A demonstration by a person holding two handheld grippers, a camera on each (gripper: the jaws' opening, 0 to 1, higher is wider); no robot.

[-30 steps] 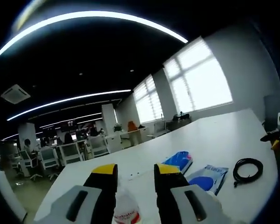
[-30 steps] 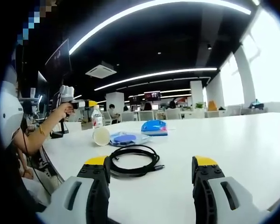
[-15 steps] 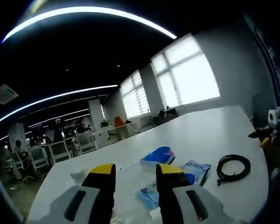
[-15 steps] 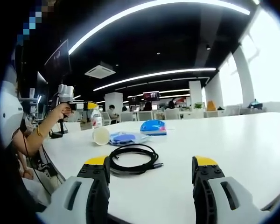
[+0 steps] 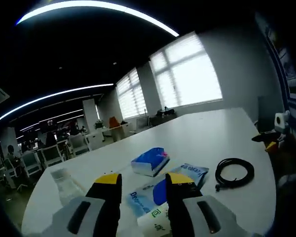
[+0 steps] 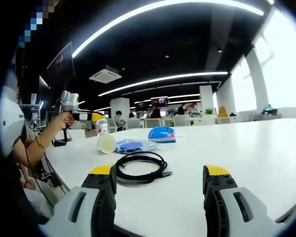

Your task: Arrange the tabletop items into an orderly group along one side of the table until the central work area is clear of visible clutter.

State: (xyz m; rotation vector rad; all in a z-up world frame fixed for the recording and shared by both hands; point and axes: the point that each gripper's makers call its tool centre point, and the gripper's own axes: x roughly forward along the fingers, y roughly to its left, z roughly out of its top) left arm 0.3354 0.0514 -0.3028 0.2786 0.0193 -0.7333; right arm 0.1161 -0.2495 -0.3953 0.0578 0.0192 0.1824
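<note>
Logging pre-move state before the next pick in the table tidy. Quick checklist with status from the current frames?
1. Right gripper open with nothing between its jaws: ok.
2. Left gripper free to pick: cannot tell; its jaws stand close together over the blue packets, and contact is hidden.
3. Black cable coiled on the table, ahead of the right gripper with nothing on it: ok.
4. Items grouped along one side: not ok; the paper cup, the packets, the blue box and the cable are spread across the tabletop.
5. Bottle upright near the cup: ok.
6. Left gripper clear of the cable path, held high by the person's hand: ok.
</note>
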